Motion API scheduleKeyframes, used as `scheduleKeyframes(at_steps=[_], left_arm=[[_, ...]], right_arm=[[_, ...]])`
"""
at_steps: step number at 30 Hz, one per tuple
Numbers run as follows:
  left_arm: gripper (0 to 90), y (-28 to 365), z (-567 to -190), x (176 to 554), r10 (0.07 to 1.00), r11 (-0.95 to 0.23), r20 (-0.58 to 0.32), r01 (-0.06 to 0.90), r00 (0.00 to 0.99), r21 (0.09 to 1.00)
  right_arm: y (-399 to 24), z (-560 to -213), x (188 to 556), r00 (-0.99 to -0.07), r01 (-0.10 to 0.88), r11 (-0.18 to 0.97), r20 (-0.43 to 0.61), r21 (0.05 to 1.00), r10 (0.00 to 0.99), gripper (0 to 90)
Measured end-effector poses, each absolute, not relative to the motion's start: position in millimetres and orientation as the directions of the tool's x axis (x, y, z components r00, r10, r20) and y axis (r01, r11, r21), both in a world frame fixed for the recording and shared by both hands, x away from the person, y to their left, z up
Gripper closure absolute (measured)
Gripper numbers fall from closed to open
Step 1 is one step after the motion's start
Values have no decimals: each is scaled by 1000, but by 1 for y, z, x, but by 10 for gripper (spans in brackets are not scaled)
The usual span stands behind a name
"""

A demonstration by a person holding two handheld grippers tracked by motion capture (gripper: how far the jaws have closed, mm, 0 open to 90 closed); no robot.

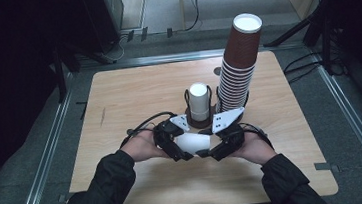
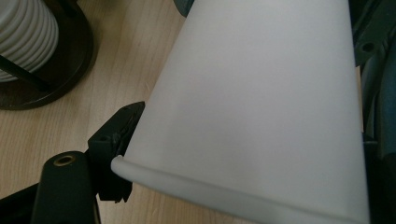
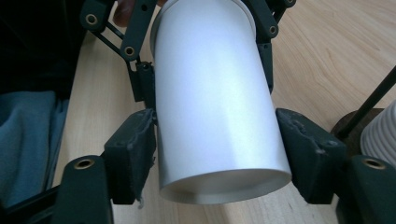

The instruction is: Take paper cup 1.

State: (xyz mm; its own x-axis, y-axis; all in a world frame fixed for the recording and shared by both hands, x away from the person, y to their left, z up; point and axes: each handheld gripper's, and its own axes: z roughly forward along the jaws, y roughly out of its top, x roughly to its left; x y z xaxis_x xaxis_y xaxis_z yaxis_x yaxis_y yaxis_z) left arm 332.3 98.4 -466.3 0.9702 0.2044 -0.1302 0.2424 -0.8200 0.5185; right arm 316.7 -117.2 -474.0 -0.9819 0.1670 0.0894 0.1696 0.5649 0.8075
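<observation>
Dark-sleeved forearms [image 1: 112, 189] entering from the bottom edge of the high view, hands meeting over the near middle of the pale wooden table [image 1: 133, 94]. Between them one white paper cup [image 1: 193, 143], lying level above the tabletop, well clear of the stacks. Left gripper [image 1: 186, 154] clamped on the cup near its rolled rim; in the left gripper view one black pad [image 2: 116, 135] pressed against the wall just above the rim. Right gripper [image 1: 205, 152] set around the cup's narrow base end; left pad [image 3: 133, 149] touching the wall, right pad [image 3: 303, 149] seemingly just off it, so no firm hold, jaws loose about it. Behind the hands, short stack of white cups [image 1: 199, 101] in a dark round holder [image 1: 202, 121]. Just right of that, tall leaning stack of brown paper cups [image 1: 238, 66], white inside on top.
</observation>
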Motion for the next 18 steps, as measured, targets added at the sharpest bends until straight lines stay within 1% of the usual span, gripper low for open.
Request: scheduleKeyframes(at_steps=[5, 9, 11, 13, 18], left_arm=[[207, 99, -467, 332, 193, -828, -127, 231, 973, 510], [186, 99, -466, 332, 196, -829, -134, 237, 971, 507], [169, 99, -465, 332, 195, -822, -134, 236, 972, 519], [127, 99, -464, 332, 204, -813, -141, 247, 969, 527], [83, 104, -460, 334, 225, -790, -144, 267, 964, 552]], right_arm=[[-117, -473, 316, -986, 149, 575, 74, 804, 152, 340], [-116, -473, 315, -987, 145, 577, 73, 804, 146, 338], [-117, -473, 316, -987, 141, 573, 71, 807, 144, 336], [-118, -472, 316, -986, 147, 569, 73, 809, 150, 335], [-124, -472, 319, -983, 155, 551, 74, 820, 166, 334]])
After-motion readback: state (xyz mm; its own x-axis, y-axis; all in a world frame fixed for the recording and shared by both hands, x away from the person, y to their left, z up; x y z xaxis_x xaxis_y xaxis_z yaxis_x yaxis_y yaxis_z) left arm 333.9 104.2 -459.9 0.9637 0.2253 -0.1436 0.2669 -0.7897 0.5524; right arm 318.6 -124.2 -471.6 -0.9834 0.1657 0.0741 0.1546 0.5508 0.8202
